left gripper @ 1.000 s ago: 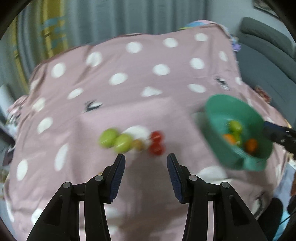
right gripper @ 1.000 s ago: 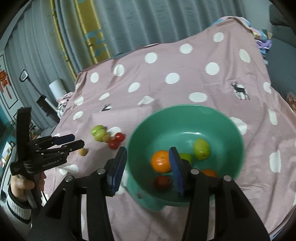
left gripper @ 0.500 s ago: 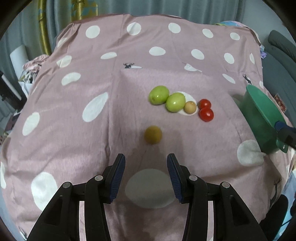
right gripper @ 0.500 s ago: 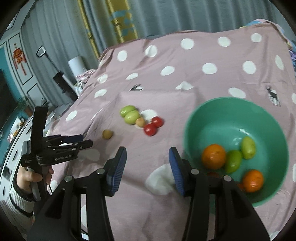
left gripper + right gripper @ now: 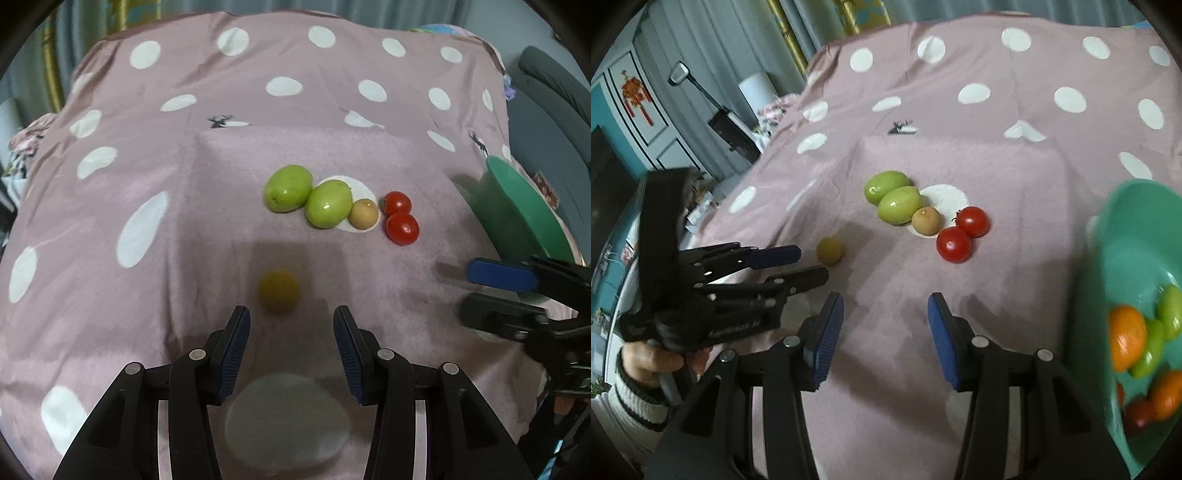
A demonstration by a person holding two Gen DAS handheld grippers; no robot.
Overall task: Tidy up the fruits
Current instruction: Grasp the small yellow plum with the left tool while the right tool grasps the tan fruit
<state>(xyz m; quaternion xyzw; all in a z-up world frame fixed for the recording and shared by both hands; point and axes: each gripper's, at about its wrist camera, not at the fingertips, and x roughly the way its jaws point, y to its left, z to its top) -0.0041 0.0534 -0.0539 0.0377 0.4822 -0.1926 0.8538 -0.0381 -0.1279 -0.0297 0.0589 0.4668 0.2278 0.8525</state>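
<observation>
1. Left gripper (image 5: 291, 319) gapes wide, empty, the small yellowish fruit (image 5: 279, 291) just ahead at 12 o'clock.
2. Right gripper (image 5: 885, 308) wide, empty.
3. Farther, five loose fruits remain: green pair (image 5: 308, 197), tan one (image 5: 364, 213), tomatoes (image 5: 399, 218).
4. At 3 o'clock, the bowl (image 5: 1108, 258) already holds several.

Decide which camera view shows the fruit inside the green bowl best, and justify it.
The right wrist view: it looks into the green bowl, showing oranges and green fruits, though blurred. The left wrist view shows only the bowl's outer wall, none of its contents.

Loose fruits (image 5: 900, 205) beside green bowl (image 5: 1097, 280)
</observation>
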